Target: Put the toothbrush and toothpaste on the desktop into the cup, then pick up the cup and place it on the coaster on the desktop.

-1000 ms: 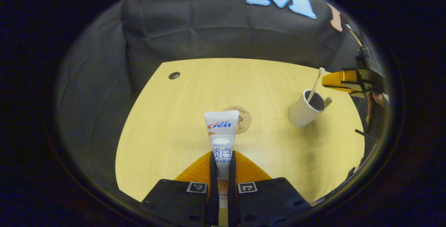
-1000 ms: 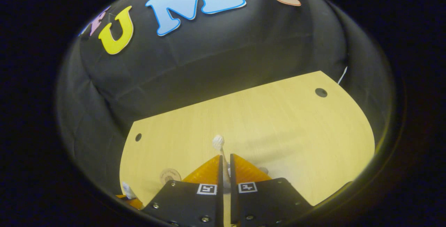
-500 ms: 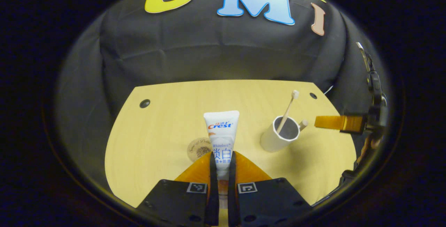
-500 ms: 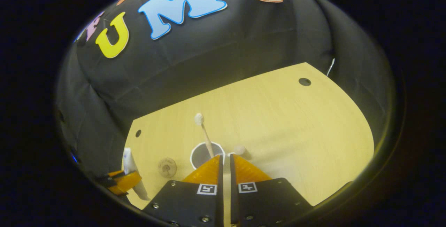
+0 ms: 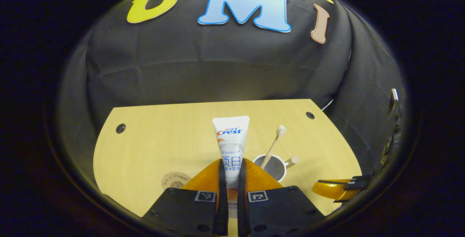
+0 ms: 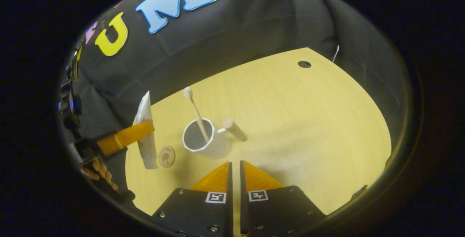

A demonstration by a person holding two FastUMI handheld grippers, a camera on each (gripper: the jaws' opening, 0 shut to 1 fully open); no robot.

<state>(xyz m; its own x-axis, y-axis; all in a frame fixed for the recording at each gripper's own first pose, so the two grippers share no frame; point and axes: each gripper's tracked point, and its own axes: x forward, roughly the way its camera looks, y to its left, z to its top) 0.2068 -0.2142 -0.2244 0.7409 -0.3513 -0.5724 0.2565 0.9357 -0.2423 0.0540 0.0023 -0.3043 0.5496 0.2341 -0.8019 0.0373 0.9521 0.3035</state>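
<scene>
Toothpaste (image 5: 231, 146) is up off the table (image 5: 152, 146), clamped upright between the left tongs (image 5: 231, 164), flat crimped end at the top, and it hangs just to the left of the cup (image 5: 272, 166) in the left gripper view. Toothbrush (image 6: 196, 111) is already in, leaning against the rim with its bristle head well above it. From the right gripper view the tube shows tilted beside the cup, with the coaster (image 6: 166, 156) lying flat just below it and a little apart from the cup's base. The right tongs (image 6: 235, 169) sit near the cup with nothing in them, fingers drawn close together with a thin gap; whether they quite touch is hard to call from here.

Now the risk: the tube is long and the cup light, with a side knob (image 6: 232, 128) sticking out. Come in off-centre and the tube could catch the rim or knock the leaning brush, tipping the lot. Let go too high and the tube might bounce out
</scene>
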